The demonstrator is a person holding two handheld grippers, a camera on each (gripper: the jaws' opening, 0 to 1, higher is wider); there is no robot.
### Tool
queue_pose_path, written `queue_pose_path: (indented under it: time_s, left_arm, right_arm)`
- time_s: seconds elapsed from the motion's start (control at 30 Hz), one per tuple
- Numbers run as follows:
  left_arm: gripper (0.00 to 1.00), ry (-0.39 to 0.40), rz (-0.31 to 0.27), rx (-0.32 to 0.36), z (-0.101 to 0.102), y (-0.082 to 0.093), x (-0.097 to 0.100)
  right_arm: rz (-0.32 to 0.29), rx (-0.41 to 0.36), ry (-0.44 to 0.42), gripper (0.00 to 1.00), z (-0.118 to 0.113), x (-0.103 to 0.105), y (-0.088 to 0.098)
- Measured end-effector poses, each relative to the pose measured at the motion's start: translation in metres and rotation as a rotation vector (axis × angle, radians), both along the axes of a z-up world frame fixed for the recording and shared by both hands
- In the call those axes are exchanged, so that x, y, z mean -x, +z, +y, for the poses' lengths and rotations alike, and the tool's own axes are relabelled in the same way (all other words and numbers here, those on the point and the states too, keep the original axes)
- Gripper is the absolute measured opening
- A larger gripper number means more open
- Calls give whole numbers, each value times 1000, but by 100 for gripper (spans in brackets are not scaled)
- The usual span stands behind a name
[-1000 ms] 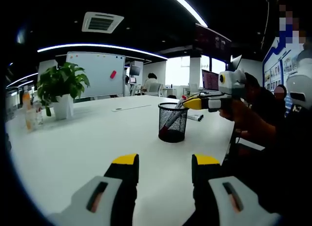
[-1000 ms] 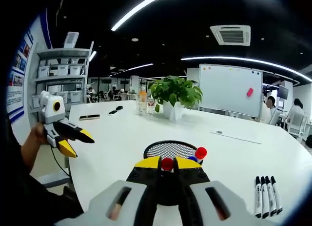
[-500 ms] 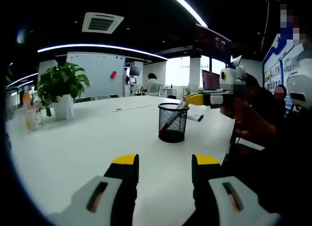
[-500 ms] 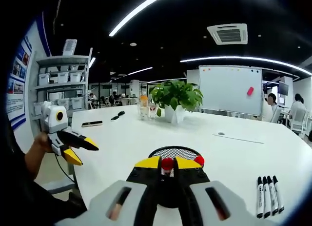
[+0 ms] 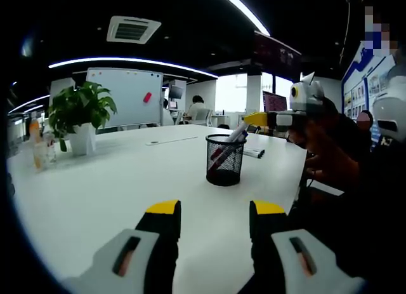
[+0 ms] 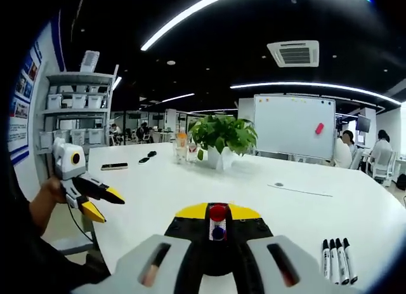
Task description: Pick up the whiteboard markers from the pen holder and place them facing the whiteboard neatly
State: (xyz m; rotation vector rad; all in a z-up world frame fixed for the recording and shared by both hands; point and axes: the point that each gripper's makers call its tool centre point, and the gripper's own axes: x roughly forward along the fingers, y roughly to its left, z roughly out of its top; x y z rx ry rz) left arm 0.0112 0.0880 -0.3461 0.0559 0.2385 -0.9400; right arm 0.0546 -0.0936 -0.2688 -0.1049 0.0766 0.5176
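A black mesh pen holder (image 5: 225,159) stands on the white table (image 5: 101,192). Above its rim, my right gripper (image 5: 257,120) is shut on a white-bodied marker (image 5: 235,136) that slants down into the holder. In the right gripper view the right gripper (image 6: 217,209) pinches that marker's red-capped end (image 6: 217,214), and the holder is hidden beneath it. Several black-capped markers (image 6: 335,259) lie side by side on the table, seen beyond the holder as markers (image 5: 254,152). My left gripper (image 5: 216,211) is open and empty, near the table's front; it appears as the left gripper (image 6: 100,203) at the left.
A whiteboard (image 5: 125,97) stands beyond the table's far side, whiteboard (image 6: 293,126). A potted plant (image 5: 79,115) and bottles (image 5: 39,149) sit at the left. A phone (image 6: 115,167) lies on the table. Shelves (image 6: 76,100) line the wall. A person's hand (image 5: 323,157) holds the right gripper.
My right gripper has risen, drawing the red-capped marker up out of the holder; the holder has dropped from the right gripper view. The left gripper has not moved.
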Motion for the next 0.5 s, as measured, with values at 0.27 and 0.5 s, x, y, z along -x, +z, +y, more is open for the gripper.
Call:
queue_pose_path:
  time_s: [0.27, 0.5]
  left_arm:
    - [45, -4, 2, 2, -2, 1, 0]
    - [45, -5, 1, 1, -3, 2, 0]
  right_arm:
    - [-2, -32, 20, 12, 0, 7, 8]
    - [5, -24, 20, 12, -1, 8, 8]
